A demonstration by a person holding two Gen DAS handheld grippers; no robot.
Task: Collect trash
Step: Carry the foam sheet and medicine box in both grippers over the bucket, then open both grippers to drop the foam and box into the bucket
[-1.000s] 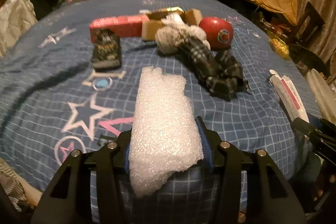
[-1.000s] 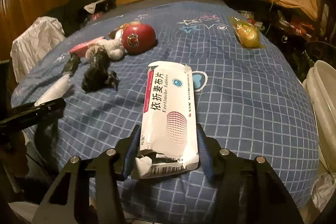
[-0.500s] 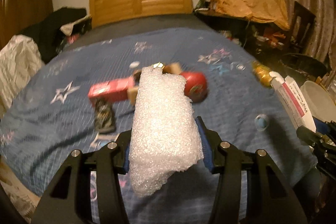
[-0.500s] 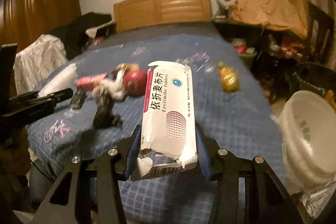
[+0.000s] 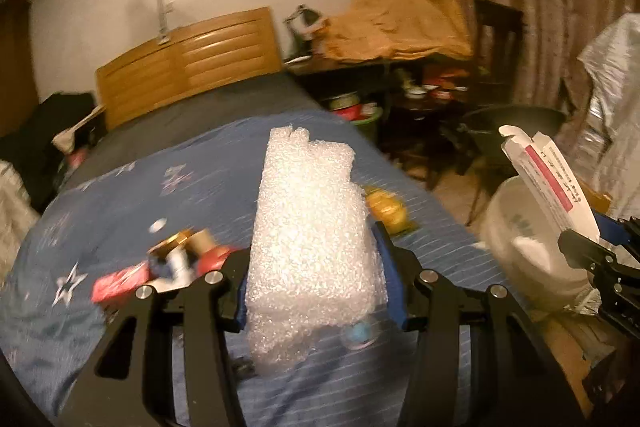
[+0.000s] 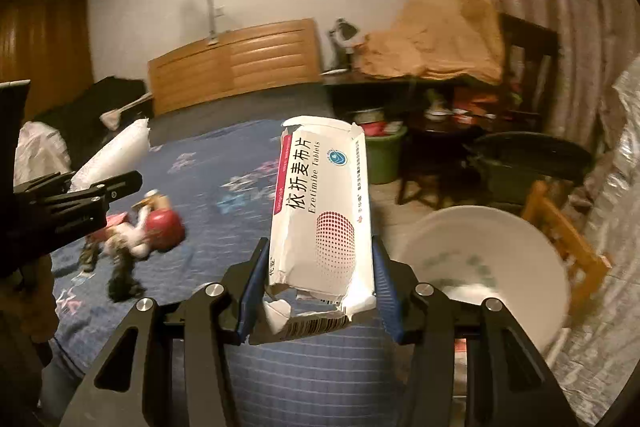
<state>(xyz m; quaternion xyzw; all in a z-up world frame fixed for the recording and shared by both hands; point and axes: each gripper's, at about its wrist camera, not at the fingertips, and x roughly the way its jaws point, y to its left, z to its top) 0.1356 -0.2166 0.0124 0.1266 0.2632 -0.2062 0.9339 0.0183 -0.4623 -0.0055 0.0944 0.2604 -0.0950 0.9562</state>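
Cluttered bedroom, blue star bedspread (image 5: 120, 195). We carry light, crushable trash above it: left gripper (image 5: 316, 267) clamps bubble wrap (image 5: 308, 239), right gripper (image 6: 320, 279) grips a torn tablet box (image 6: 320, 211) mid-body; white bin (image 6: 480, 267) close.

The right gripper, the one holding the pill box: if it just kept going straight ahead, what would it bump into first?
Probably nothing close. The right gripper, shut on the pill box, points above the bed toward the headboard and far wall; the white bin sits lower right, off that line. Depth is unclear.

Basin (image 6: 500, 267) right of bed (image 6: 224, 187); ball (image 6: 164, 225) on bed.
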